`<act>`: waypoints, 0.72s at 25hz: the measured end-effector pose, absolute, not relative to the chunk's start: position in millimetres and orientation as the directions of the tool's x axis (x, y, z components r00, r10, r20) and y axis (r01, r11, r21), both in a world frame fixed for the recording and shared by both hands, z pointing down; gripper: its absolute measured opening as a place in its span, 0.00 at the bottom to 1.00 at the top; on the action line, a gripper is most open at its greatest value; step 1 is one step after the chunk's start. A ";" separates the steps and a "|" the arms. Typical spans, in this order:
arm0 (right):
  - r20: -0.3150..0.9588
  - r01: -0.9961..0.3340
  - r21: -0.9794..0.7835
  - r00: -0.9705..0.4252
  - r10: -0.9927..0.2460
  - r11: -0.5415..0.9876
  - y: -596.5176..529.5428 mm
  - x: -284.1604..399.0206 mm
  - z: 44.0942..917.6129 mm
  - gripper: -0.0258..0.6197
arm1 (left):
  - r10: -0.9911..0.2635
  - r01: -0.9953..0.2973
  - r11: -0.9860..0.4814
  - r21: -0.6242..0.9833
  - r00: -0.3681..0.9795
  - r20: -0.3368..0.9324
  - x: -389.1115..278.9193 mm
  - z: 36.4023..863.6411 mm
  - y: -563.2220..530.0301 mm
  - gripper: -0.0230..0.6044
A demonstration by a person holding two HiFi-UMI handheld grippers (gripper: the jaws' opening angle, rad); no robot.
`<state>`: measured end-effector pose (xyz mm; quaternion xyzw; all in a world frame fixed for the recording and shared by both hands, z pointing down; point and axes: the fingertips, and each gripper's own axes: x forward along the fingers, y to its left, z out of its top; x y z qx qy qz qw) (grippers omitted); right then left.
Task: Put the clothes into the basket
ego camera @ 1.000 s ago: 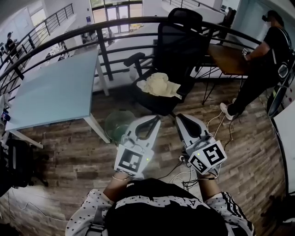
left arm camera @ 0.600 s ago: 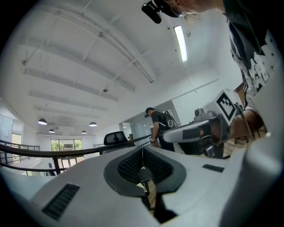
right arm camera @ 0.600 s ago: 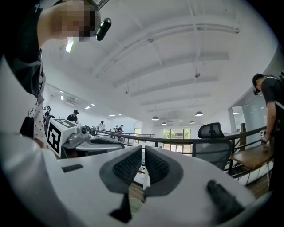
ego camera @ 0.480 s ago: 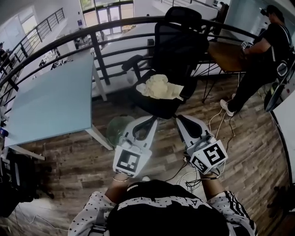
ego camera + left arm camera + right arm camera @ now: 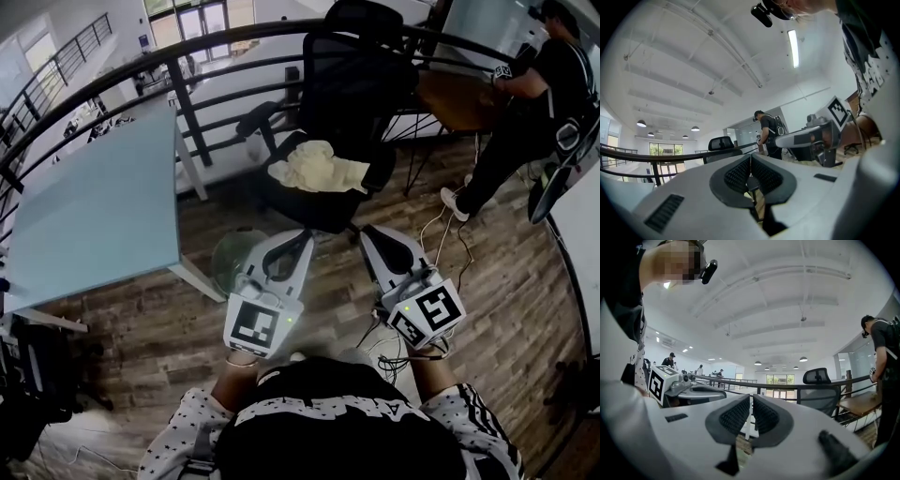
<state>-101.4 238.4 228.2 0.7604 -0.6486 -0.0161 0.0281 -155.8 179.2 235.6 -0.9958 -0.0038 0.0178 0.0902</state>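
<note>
Nearest, in the head view, the left gripper (image 5: 305, 240) and right gripper (image 5: 371, 233) are held side by side near the 6 o'clock edge. Both point toward 12 o'clock over the wooden floor (image 5: 141, 319). Each gripper's own view settles the jaws: the left pair is pressed together with nothing between, and the right pair likewise meets, empty.

At 9 o'clock of the left gripper's tip sits the basket (image 5: 234, 258), a pale green see-through tub on the floor. Only the head view shows it. Loose cables (image 5: 441, 246) lie at 3 o'clock of the right gripper.

Farther on, at 12 o'clock, the clothes (image 5: 314, 169), a cream bundle, lie on the seat of a black chair (image 5: 361, 80). They are well apart from the basket, and neither gripper touches them. The gripper views catch only the chair's headrest above a dark railing (image 5: 187, 66), not the seat or the bundle.

A light blue table (image 5: 94, 202) spreads at 9 to 10 o'clock. Farthest, at 2 o'clock, a person in black (image 5: 544, 89) stands by a brown desk (image 5: 459, 98). The gripper views add ceiling lamps (image 5: 803, 359), which the head view misses.
</note>
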 end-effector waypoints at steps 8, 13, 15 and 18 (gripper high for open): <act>0.010 -0.990 0.051 0.132 -0.991 -0.132 223.8 -80.2 232.2 0.09 | -0.015 -0.018 -0.984 -0.175 1.000 -0.023 -137.8 242.2 166.5 0.06; -0.005 -0.994 0.032 0.107 -0.994 -0.107 210.2 -50.3 230.4 0.09 | -0.049 -0.052 -0.980 -0.191 0.999 -0.020 -118.9 237.2 154.2 0.06; -0.011 -0.995 0.029 0.097 -0.995 -0.097 204.2 -37.8 228.7 0.09 | -0.065 -0.067 -0.978 -0.199 0.998 -0.017 -108.7 236.2 148.2 0.06; -0.012 -0.996 0.026 0.083 -0.996 -0.084 197.6 -19.7 230.4 0.09 | -0.087 -0.088 -0.975 -0.206 0.996 -0.013 -91.5 237.7 139.3 0.06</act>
